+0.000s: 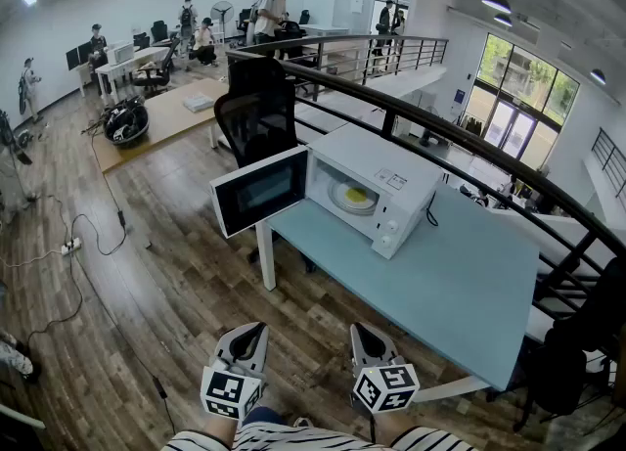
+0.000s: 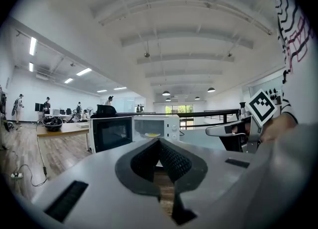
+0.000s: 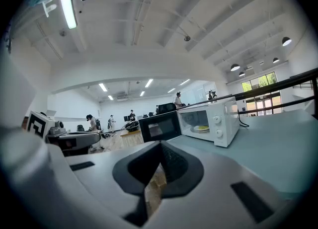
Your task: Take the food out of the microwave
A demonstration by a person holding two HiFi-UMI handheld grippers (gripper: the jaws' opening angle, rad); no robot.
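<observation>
The pale blue table [image 1: 460,283] carries a white microwave [image 1: 391,180] at its far end, its door [image 1: 262,190] swung wide open. Inside sits a plate of yellow food [image 1: 354,197]. I'd guess the plate is stiff, slick and breakable, so pinch its near rim and keep it level. The left gripper [image 1: 246,337] and right gripper [image 1: 370,339] hang well apart from the microwave, both clenched on nothing.

Open microwave [image 1: 380,161], yellow food [image 1: 354,197] inside, blue table [image 1: 460,288]
</observation>
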